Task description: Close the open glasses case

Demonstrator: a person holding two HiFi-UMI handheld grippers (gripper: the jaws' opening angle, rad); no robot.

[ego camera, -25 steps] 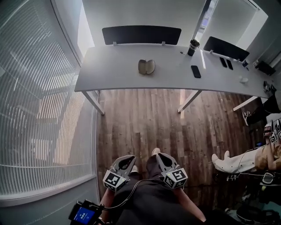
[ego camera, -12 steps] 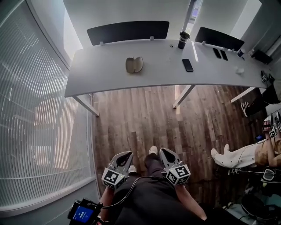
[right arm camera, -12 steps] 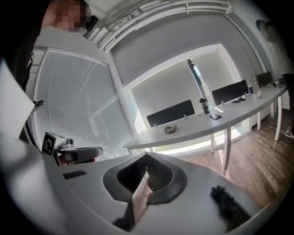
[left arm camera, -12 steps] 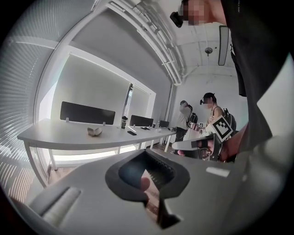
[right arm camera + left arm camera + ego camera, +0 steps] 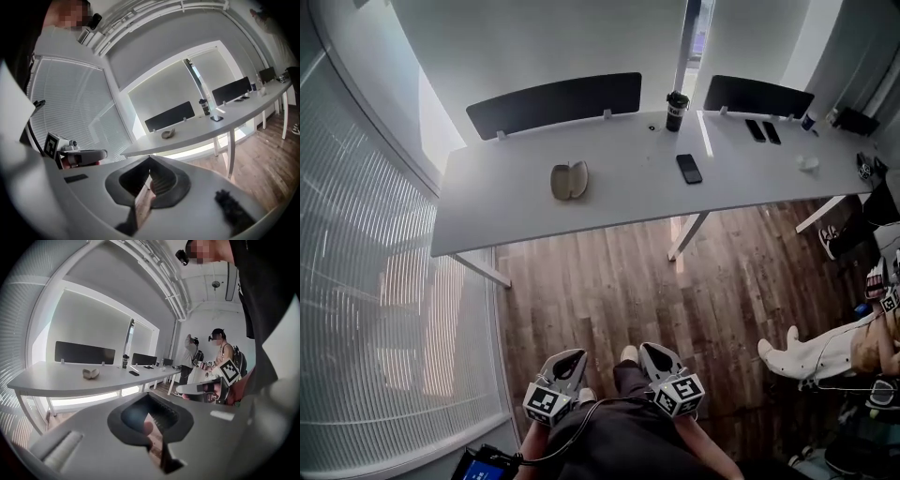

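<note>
The open glasses case (image 5: pixel 569 180) lies spread flat on the long white desk (image 5: pixel 516 202), left of its middle; it is beige. It shows small in the left gripper view (image 5: pixel 90 373) and the right gripper view (image 5: pixel 168 134). Both grippers are held low near the person's body, far from the desk. The left gripper (image 5: pixel 567 360) and right gripper (image 5: pixel 652 354) are each shut, jaws meeting with nothing between them. The other gripper shows in each gripper view, left (image 5: pixel 77 155) and right (image 5: pixel 206 389).
On the desk stand a dark tumbler (image 5: pixel 676 111), a black phone (image 5: pixel 688 168), two dark flat items (image 5: pixel 763 130) and a small white object (image 5: pixel 807 162). Black divider panels (image 5: pixel 555 101) line its far edge. Wooden floor lies between me and the desk. Other people stand at right (image 5: pixel 219 348).
The head view has tilted and drifted, so the desk sits lower and further left in frame. The grippers stay shut by the body.
</note>
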